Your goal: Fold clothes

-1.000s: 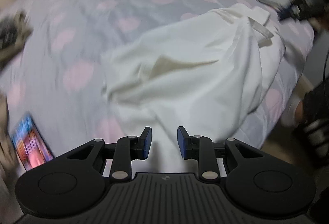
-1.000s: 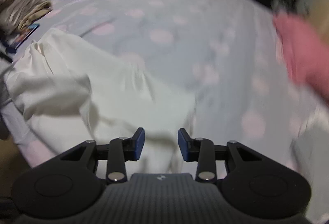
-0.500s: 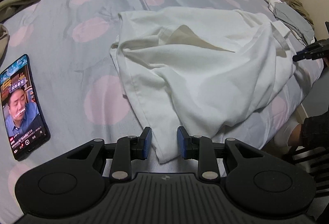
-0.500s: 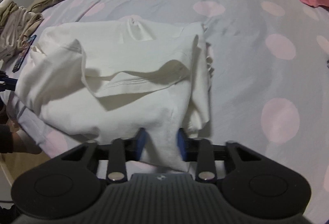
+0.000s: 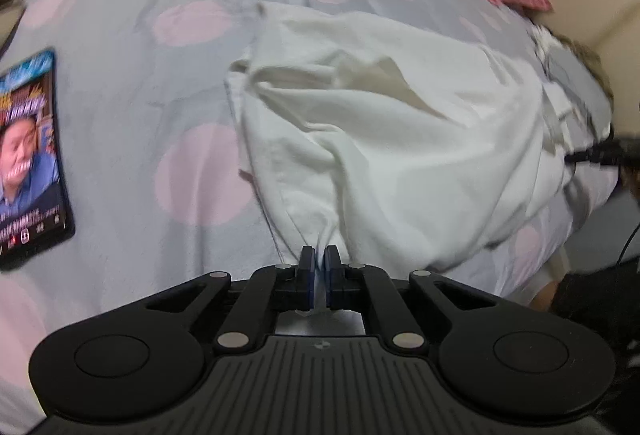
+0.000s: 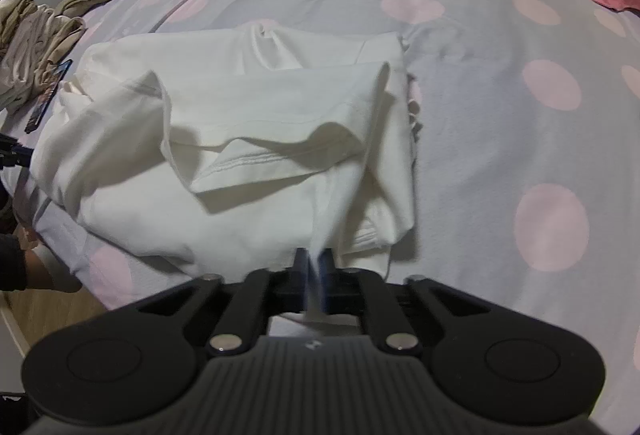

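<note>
We have both claws clamped on the shirt (image 5: 400, 139), crumpled on the bed (image 5: 120, 75): left claw (image 5: 319, 263) pinches one near corner, right claw (image 6: 314, 267) the other, likely to lift and spread it. Left view alone shows the phone (image 5: 28, 155) face; right view, the clothes pile (image 6: 32, 47).

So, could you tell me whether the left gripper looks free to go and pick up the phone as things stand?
Probably not yet: the left gripper is shut on the white garment. The phone lies uncovered beside it.
</note>
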Motion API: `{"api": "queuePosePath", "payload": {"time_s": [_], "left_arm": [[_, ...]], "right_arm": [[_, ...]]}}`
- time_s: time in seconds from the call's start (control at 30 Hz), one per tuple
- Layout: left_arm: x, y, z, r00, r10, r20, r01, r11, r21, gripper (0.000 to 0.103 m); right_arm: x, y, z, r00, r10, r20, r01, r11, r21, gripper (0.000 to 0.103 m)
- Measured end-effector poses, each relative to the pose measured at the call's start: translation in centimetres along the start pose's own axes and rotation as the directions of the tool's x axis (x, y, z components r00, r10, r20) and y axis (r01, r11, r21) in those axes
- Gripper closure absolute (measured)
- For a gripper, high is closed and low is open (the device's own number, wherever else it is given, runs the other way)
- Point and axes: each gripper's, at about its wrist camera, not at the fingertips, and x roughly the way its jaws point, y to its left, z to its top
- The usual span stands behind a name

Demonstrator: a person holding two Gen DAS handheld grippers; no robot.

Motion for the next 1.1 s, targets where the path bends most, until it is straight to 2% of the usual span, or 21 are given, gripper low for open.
{"api": "queuePosePath", "payload": {"time_s": [0.13,0.27,0.4,0.5,0.6,0.7,0.77,0.8,0.87,0.93,1.0,1.03,1.07,1.1], "left_arm": [[-2.8,0.3,0.7,0.997,-0.069,0.043,0.070,0.998,-0.009,0.102],[-5.2,0.9,0.5,0.985,-0.155,0.075,0.159,0.986,-0.058,0.102],[-5.6,0.9,-0.1,0.975,-0.224,0.004,0.224,0.974,-0.038,0.102],[-4.3,1.3,-0.9,0.979,-0.192,-0.073,0.189,0.981,-0.036,0.102],[-2.0,1.3,-1.5,0.984,-0.123,-0.132,0.119,0.992,-0.033,0.101],[-0.3,0.2,-1.9,0.975,0.001,-0.224,0.018,0.996,0.084,0.100],[-0.7,-1.2,-1.8,0.970,0.089,-0.227,-0.040,0.976,0.213,0.098],[-1.3,-1.8,-1.5,0.971,0.133,-0.199,-0.077,0.960,0.268,0.098],[-2.6,-2.5,-0.7,0.974,0.184,-0.132,-0.133,0.936,0.327,0.098],[-3.6,-3.2,0.4,0.982,0.183,-0.038,-0.159,0.925,0.344,0.098],[-4.2,-4.1,1.4,0.982,0.164,0.094,-0.188,0.904,0.383,0.097],[-4.3,-4.6,1.8,0.977,0.150,0.149,-0.199,0.893,0.404,0.094],[-4.1,-5.3,2.3,0.972,0.139,0.191,-0.211,0.874,0.437,0.092],[-3.6,-6.2,2.7,0.965,0.130,0.227,-0.228,0.843,0.488,0.091]], "right_arm": [[-2.0,-0.8,0.2,0.999,0.043,0.019,-0.044,0.998,0.050,0.098],[-5.4,-2.0,0.2,0.990,0.127,0.058,-0.134,0.981,0.140,0.098],[-8.2,-2.1,-0.4,0.974,0.216,0.070,-0.224,0.961,0.163,0.098],[-8.0,-1.8,-1.3,0.967,0.256,0.004,-0.255,0.958,0.131,0.098],[-4.7,-1.7,-2.4,0.972,0.205,-0.114,-0.188,0.972,0.138,0.098],[-1.2,-1.5,-3.3,0.967,0.090,-0.237,-0.069,0.993,0.095,0.095],[-1.0,-0.7,-3.3,0.959,-0.075,-0.274,0.069,0.997,-0.031,0.088],[-1.4,-0.3,-3.1,0.954,-0.147,-0.262,0.127,0.988,-0.090,0.082],[-2.9,0.6,-2.3,0.970,-0.177,-0.165,0.155,0.978,-0.136,0.077],[-4.5,1.8,-1.4,0.983,-0.179,-0.037,0.169,0.967,-0.191,0.077],[-5.3,4.2,-0.5,0.980,-0.173,0.102,0.196,0.934,-0.299,0.077],[-5.2,5.4,-0.3,0.977,-0.161,0.138,0.201,0.915,-0.350,0.077],[-4.9,6.6,0.0,0.975,-0.148,0.165,0.204,0.893,-0.401,0.077],[-4.5,8.0,0.1,0.973,-0.141,0.183,0.211,0.862,-0.460,0.077]]}}
